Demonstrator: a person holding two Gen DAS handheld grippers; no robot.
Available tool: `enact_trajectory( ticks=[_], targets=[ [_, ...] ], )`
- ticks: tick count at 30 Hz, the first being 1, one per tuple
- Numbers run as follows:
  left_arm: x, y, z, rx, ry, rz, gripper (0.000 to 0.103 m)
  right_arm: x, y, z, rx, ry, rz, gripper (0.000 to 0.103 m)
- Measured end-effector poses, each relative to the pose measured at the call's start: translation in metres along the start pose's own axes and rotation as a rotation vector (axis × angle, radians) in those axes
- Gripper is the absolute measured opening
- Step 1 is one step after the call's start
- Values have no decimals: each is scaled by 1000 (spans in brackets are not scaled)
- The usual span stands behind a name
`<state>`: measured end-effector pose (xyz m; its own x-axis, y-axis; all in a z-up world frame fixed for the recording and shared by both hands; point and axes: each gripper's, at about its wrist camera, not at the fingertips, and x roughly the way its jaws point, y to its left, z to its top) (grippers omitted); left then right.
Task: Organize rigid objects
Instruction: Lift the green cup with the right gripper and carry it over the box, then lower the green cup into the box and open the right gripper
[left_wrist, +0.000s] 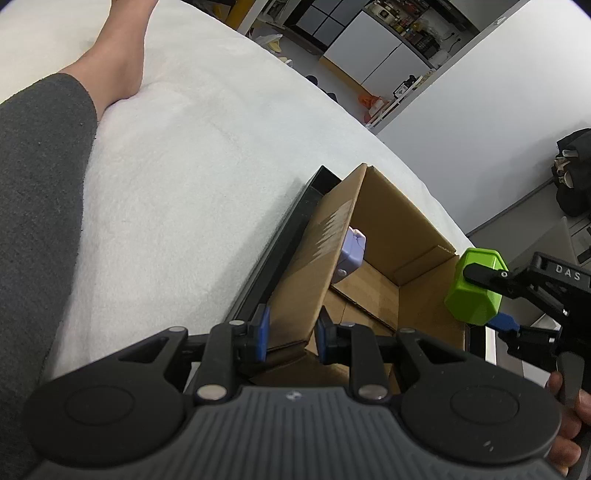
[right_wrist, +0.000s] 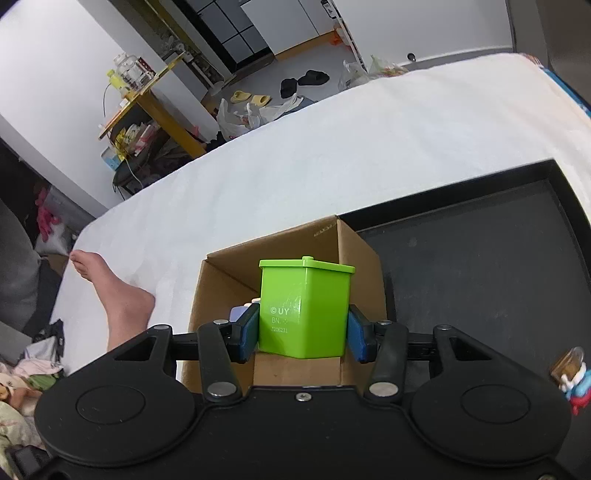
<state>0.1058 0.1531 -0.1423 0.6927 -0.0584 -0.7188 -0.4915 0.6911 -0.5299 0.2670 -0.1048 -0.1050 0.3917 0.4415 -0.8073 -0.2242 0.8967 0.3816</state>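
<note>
The right gripper (right_wrist: 302, 330) has its blue pads (right_wrist: 248, 331) pressed against both sides of a green tub (right_wrist: 303, 307), holding it at frame centre over the open box (right_wrist: 360, 258). The left gripper (left_wrist: 291, 334) straddles the box's (left_wrist: 391, 221) near wall at lower centre, pads (left_wrist: 263, 334) either side; whether they pinch the cardboard I cannot tell. A lilac toy (left_wrist: 352, 251) lies inside the box. The box sits in a black tray (right_wrist: 480, 280) on a white sheet (right_wrist: 332, 155). A bare foot (right_wrist: 110, 284) rests at left.
</note>
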Motion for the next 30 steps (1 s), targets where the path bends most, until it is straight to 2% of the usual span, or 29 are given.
enact_trajectory(
  ticks=[3,7,13,23,30],
  targets=[
    [0,1,1,-8,3,-2,24,2,6,3,-35,1,-19,48],
    [0,1,1,-7,4,-2,24,2,14,4,-62,-4,-3,48],
    [0,2,1,-9,5,-4,24,20,23,3,-89,33,-14,48],
    [0,2,2,-7,11,-8,24,51,42,-2,-187,73,-94,48],
    [1,3,3,-12,15,-12,24,48,47,-3,-190,64,-117,49]
  ],
)
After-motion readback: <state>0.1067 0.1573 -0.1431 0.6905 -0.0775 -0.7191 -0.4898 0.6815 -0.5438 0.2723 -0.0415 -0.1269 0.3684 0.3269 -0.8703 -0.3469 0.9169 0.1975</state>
